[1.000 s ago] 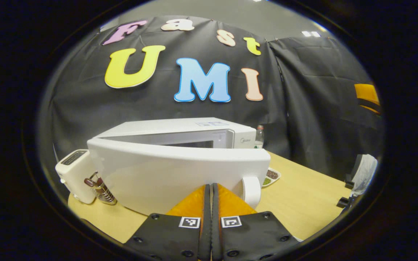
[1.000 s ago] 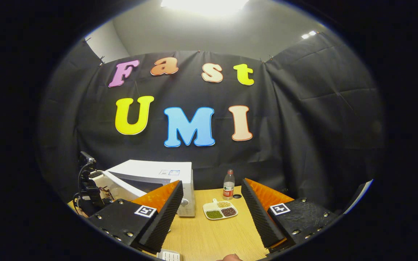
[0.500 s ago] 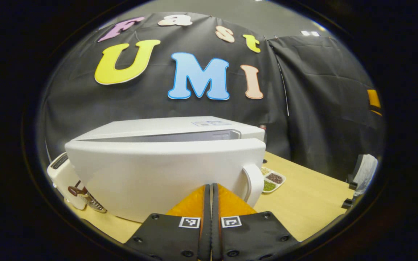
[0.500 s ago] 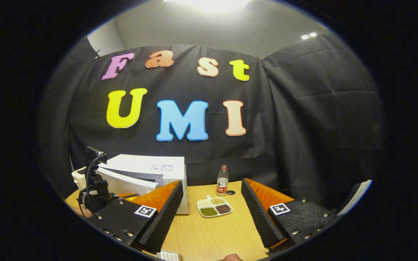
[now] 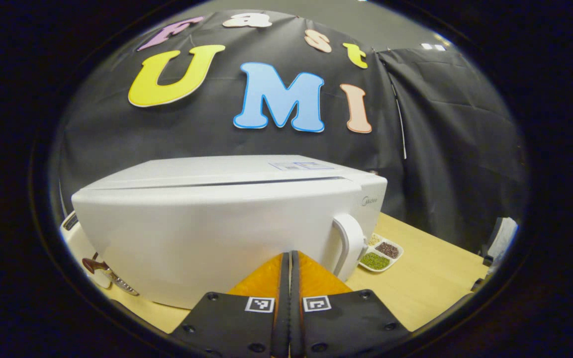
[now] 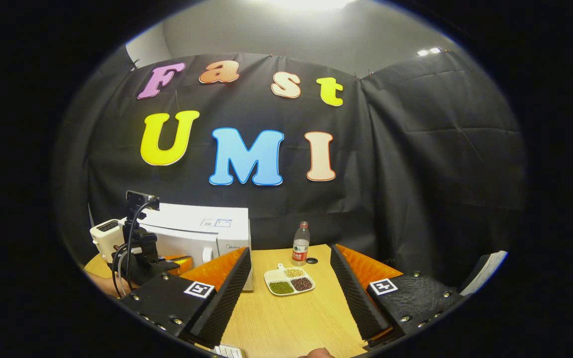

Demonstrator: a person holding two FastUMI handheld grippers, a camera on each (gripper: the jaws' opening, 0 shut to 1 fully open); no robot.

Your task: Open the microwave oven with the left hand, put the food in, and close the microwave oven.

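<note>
The white microwave (image 5: 217, 233) stands close in front in the left gripper view, its door nearly flush with the body, a thin seam along the top. The door handle (image 5: 348, 243) sits at the door's right end. My left gripper (image 5: 290, 256) is shut with nothing between its fingers, its tips against the door's front, left of the handle. In the right gripper view the microwave (image 6: 192, 233) is at the left with the left gripper (image 6: 142, 258) in front of it. My right gripper (image 6: 290, 251) hangs open over the table, holding nothing.
A white divided dish of beans (image 6: 289, 284) lies on the wooden table (image 6: 286, 318) right of the microwave, with a water bottle (image 6: 300, 243) behind it. A white toaster (image 6: 105, 236) and a utensil rack (image 5: 102, 271) stand left of the microwave.
The microwave door has swung from partly open to almost shut, with my left gripper following against it. The right gripper stayed open and shifted only slightly.
</note>
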